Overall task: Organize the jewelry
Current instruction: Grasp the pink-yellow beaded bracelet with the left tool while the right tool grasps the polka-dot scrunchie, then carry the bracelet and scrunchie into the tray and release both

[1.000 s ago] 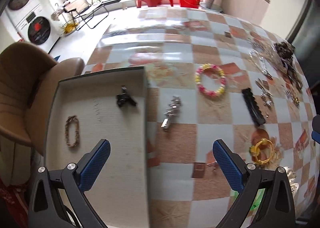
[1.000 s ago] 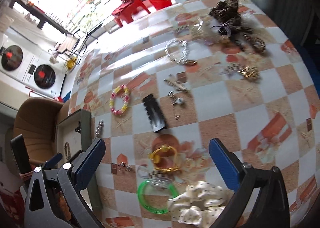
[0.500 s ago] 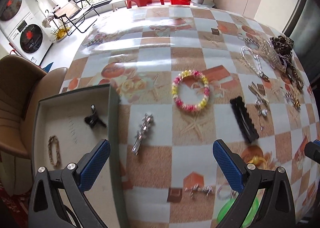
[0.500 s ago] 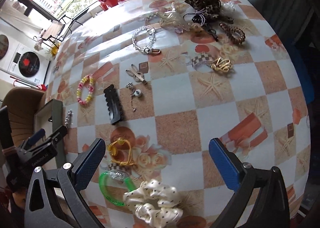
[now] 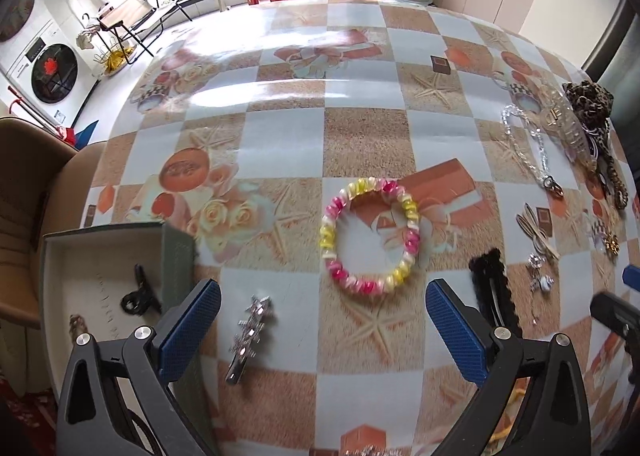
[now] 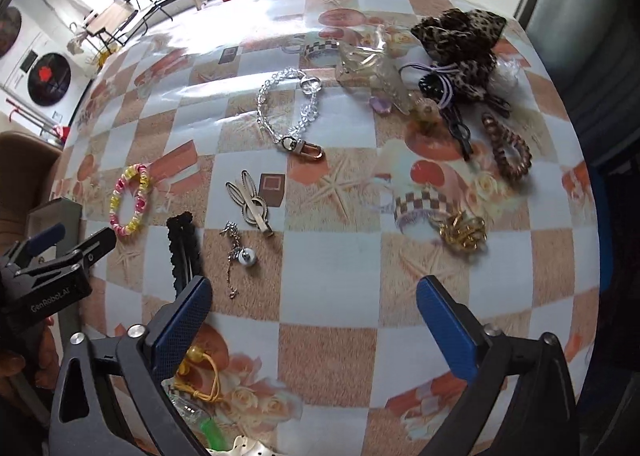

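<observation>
A: Both tongs are spread wide, holding nothing. The left tongs (image 5: 323,330) hover over the table (image 5: 360,135), the bead bracelet (image 5: 370,235) just ahead between the fingers, a rhinestone clip (image 5: 250,338) nearer the left finger, the tray (image 5: 52,256) off to the left.

B: I'd take the bracelet next — straddle one side of the ring, not the hollow middle, and close gently; glossy twisted beads may slip.

A: And the right tongs (image 6: 316,326)?

B: Idle, over bare checks. Ahead lie a clear crystal chain (image 6: 288,111), a flat metal rabbit clip (image 6: 250,201), a gold tangle (image 6: 464,232) — thin, hard pieces lying flat on slick vinyl.
</observation>
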`<state>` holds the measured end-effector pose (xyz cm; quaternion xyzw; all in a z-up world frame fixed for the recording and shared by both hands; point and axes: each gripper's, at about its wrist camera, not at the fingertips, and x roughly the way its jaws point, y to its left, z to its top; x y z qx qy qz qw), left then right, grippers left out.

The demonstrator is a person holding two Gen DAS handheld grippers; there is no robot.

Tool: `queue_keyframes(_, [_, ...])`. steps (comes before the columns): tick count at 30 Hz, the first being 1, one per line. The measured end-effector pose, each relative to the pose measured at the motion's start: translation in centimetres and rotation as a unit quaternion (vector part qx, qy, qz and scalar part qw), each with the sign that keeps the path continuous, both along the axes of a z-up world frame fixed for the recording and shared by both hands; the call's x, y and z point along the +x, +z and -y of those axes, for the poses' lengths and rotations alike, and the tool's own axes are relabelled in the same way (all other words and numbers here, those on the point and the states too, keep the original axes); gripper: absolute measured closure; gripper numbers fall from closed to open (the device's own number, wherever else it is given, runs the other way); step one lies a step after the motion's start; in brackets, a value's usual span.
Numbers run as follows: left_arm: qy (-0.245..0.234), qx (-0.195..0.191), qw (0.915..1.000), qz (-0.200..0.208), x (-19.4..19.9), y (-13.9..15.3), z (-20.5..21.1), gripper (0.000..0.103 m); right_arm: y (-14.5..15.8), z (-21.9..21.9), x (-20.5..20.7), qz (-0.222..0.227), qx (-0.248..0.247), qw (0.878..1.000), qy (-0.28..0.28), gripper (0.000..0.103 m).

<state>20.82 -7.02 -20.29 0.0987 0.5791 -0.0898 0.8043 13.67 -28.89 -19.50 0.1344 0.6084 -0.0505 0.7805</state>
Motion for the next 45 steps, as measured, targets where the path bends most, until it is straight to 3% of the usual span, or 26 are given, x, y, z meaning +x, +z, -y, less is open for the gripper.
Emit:
queue_keyframes(5, [-0.004, 0.009, 0.9999, -0.01, 1.4, -1.7, 0.8, 0.0, -0.2, -1.1, -1.7, -0.015, 0.04, 0.999, 0.034, 0.005])
queue_keyframes(12, [-0.01, -0.005, 0.9999, -0.011, 2.8, -2.8, 1.5, 0.0, -1.2, -4.6, -7.2, -0.064, 0.098, 0.988, 0.103, 0.005])
queue_keyframes(16, [-0.012, -0.015, 0.9997, -0.011, 3.3, -2.9, 1.7, 0.0, -2.1, -6.5, -9.4, -0.088, 0.088, 0.983, 0.133, 0.005])
queue_keyframes(22, [-0.012, -0.031, 0.9994, -0.008, 3.4, -2.9, 1.5, 0.004, -3.1, -8.3, -10.6, -0.092, 0.035, 0.981, 0.166, 0.007])
queue_keyframes(26, [-0.031, -0.034, 0.9989, 0.002, 2.6, -2.4, 2.1, 0.018, -3.8, -8.9, -11.0, -0.095, 0.013, 0.98, 0.173, 0.03])
queue_keyframes(31, [-0.047, -0.038, 0.9981, 0.009, 2.0, -1.9, 2.9, 0.033, -3.7, -8.7, -11.3, -0.089, 0.01, 0.983, 0.162, 0.044])
queue_keyframes(41, [-0.073, -0.045, 0.9963, 0.01, 0.8, -1.2, 3.9, 0.081, -2.8, -7.0, -10.9, -0.081, 0.027, 0.988, 0.128, 0.076])
queue_keyframes(45, [-0.071, -0.056, 0.9958, 0.009, 0.4, -0.9, 3.6, 0.081, -2.2, -6.0, -10.8, -0.071, 0.038, 0.992, 0.102, 0.082])
